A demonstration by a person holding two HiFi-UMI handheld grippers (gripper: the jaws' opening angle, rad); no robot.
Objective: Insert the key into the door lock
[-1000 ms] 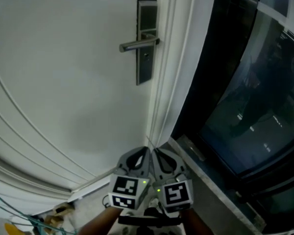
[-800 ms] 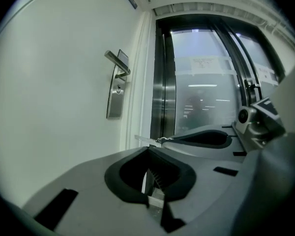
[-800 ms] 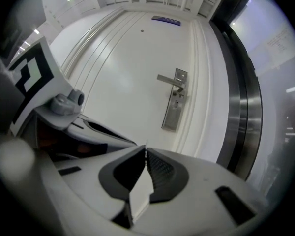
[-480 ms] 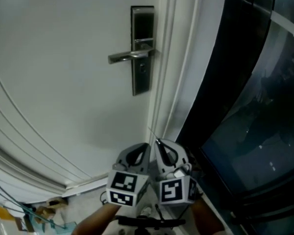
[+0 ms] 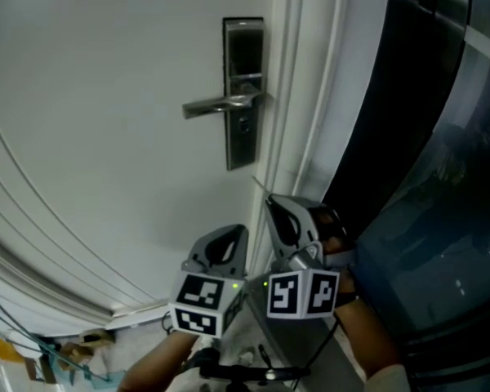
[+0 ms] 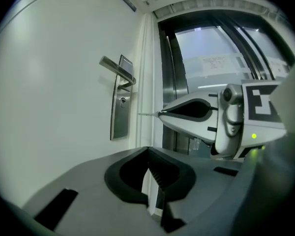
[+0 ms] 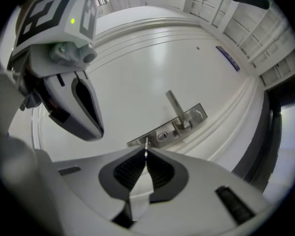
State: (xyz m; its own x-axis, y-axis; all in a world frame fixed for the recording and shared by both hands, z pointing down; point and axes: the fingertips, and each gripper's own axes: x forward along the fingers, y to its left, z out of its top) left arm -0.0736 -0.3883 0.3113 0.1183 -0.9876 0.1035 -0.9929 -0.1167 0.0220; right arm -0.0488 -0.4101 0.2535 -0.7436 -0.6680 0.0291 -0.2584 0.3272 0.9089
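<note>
white door fills the bg, w/ a steel lock plate and lever handle near its right edge. keyhole sits just under the lever. right gripper has its fingers clenched on the key; thin blade sticks out past the tips, aimed at the plate, not touching it. left gripper is lower, just beside the right one, fingers pressed together w/ nothing btwn them.
</note>
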